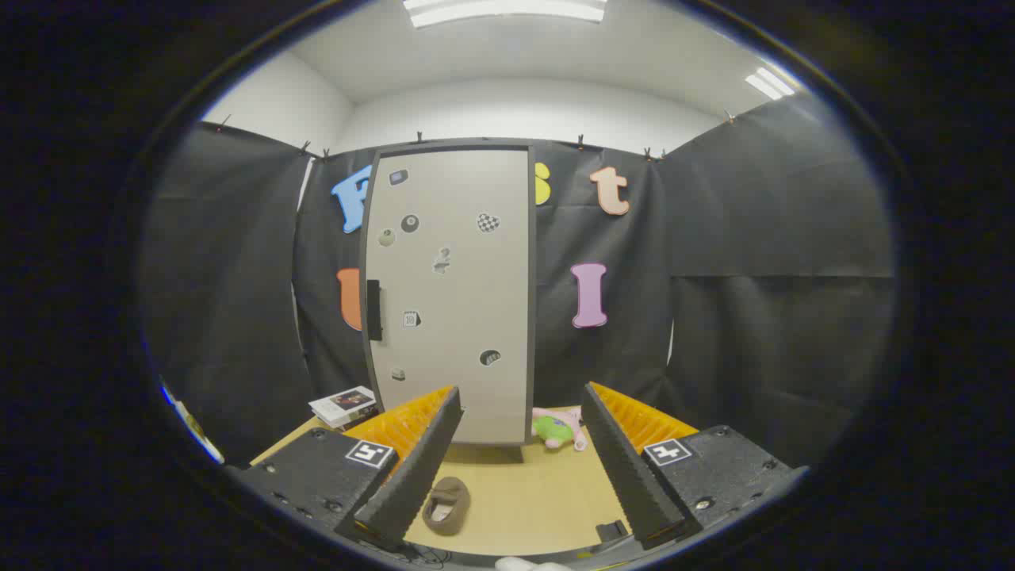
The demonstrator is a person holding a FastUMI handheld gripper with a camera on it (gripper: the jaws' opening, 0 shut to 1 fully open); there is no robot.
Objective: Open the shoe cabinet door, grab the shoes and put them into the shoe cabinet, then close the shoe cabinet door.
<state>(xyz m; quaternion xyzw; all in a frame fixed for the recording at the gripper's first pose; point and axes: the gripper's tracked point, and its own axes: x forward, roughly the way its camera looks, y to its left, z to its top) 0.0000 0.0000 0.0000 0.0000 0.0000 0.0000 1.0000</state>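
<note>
Gripper [523, 412] fingers spread wide, gripping nothing; brown suede slipper [445, 504] lies on the tan tabletop [539, 500] between them, lower centre; tall grey closed cabinet [452, 293] beyond

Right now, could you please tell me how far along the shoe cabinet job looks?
Nothing looks done yet. The tall grey shoe cabinet door is closed, its black handle untouched. The gripper is open and empty, its fingers aimed at the door from a distance. The brown slipper-like shoe lies on the wooden table between the fingers. Opening, loading and closing all remain.
</note>
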